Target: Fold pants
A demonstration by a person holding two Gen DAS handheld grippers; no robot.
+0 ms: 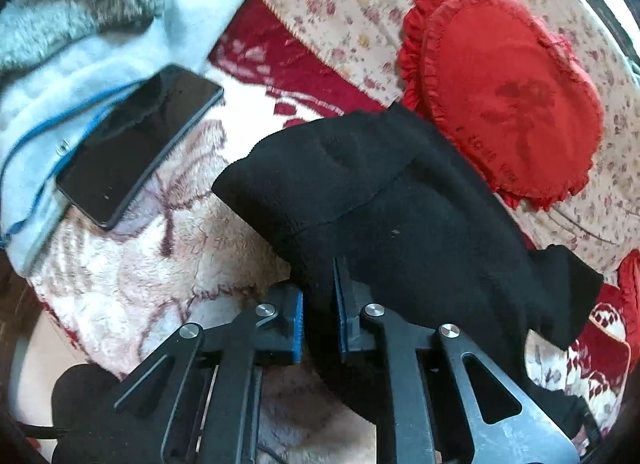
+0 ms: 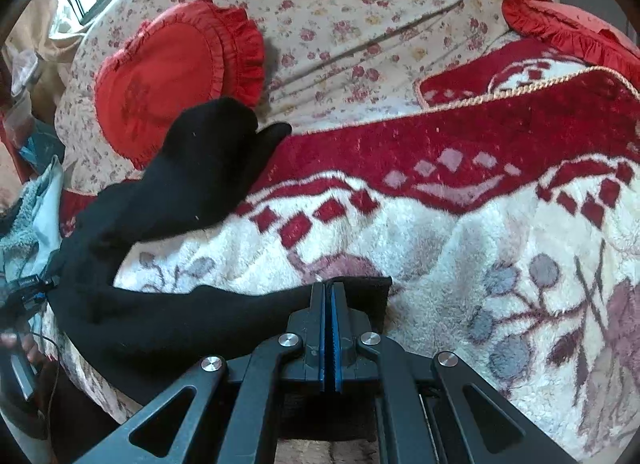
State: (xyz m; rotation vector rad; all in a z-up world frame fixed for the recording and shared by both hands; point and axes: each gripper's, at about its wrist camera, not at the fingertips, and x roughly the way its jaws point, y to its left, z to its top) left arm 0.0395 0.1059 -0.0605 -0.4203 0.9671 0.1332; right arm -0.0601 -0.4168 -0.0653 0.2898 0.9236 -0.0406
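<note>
The black pants (image 1: 400,191) lie crumpled on a plush red-and-white blanket (image 1: 140,264), running from the middle of the left wrist view down to the right. My left gripper (image 1: 318,284) is shut on a fold of them, with black cloth pinched between its blue pads. In the right wrist view the pants (image 2: 192,175) stretch from a red cushion down and across to my right gripper (image 2: 329,288). That gripper is shut on a flat edge of the cloth, which sticks out just past the fingertips.
A black phone (image 1: 136,143) rests on a light blue fleece garment (image 1: 100,43) at the left. A red heart-shaped frilled cushion (image 1: 500,103) lies on a floral sheet (image 2: 360,15) behind the pants. A second red cushion (image 2: 568,27) sits at the far right. The blanket (image 2: 480,244) stretches to the right.
</note>
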